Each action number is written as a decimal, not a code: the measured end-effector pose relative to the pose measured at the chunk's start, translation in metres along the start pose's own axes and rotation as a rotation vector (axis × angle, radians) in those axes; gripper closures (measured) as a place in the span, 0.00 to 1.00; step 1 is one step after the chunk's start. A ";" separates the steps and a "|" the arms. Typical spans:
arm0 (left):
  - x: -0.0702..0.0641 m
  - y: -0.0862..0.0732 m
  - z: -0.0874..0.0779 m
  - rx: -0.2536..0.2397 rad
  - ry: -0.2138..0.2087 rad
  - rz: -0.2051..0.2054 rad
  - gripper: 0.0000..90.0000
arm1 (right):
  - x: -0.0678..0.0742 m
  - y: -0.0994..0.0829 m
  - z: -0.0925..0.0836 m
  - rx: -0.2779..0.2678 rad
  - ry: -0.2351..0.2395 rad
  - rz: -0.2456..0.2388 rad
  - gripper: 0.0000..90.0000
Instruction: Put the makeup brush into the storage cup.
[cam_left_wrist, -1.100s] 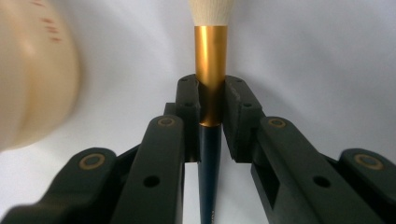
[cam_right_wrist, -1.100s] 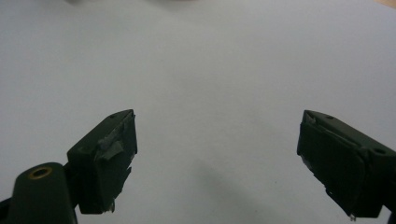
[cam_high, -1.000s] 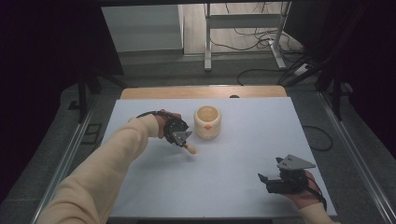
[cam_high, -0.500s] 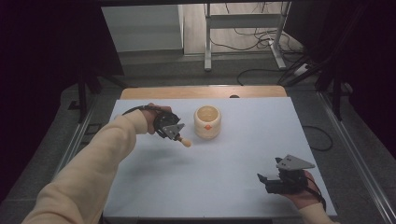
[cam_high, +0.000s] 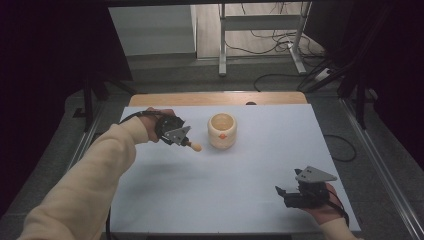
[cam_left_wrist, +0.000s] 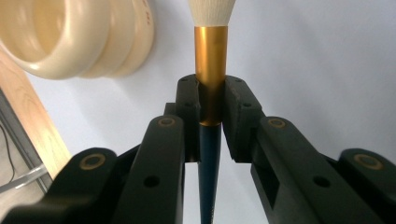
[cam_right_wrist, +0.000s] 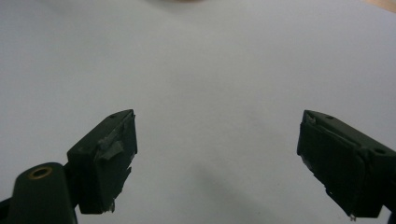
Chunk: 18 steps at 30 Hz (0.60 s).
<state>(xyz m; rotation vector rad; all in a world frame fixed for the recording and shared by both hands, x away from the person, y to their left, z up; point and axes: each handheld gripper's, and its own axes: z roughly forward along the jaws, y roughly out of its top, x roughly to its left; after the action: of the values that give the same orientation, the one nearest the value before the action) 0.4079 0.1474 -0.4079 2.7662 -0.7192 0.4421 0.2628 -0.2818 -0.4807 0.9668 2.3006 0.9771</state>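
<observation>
Brush (cam_left_wrist: 211, 70) sits clamped in our left claw (cam_high: 186, 142) — pads pinching its gold ferrule, cream tip forward — above the bench (cam_high: 240, 195), just left of the cream ribbed pot (cam_high: 222, 131) near the far edge. Our right claw (cam_high: 286, 194) rests by the near right corner — jaws spread wide, gripping nothing.

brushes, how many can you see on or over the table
1: the brush is clamped in the left gripper, held above the white table just left of the cream pot. Any inside the pot would be hidden.
</observation>
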 end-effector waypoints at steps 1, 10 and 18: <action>-0.002 0.000 -0.004 -0.014 0.014 -0.014 0.87 | 0.000 0.000 0.000 0.001 0.000 -0.001 0.14; -0.008 0.001 -0.017 -0.041 0.062 -0.073 0.87 | 0.001 0.001 0.000 0.002 -0.001 -0.004 0.14; -0.014 -0.002 -0.020 -0.079 0.077 -0.160 0.87 | 0.001 0.000 0.001 0.005 -0.001 -0.002 0.14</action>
<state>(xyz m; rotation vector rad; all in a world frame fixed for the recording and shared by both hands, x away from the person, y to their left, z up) 0.3932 0.1615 -0.3948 2.6901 -0.4826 0.4729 0.2626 -0.2806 -0.4810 0.9662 2.3034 0.9704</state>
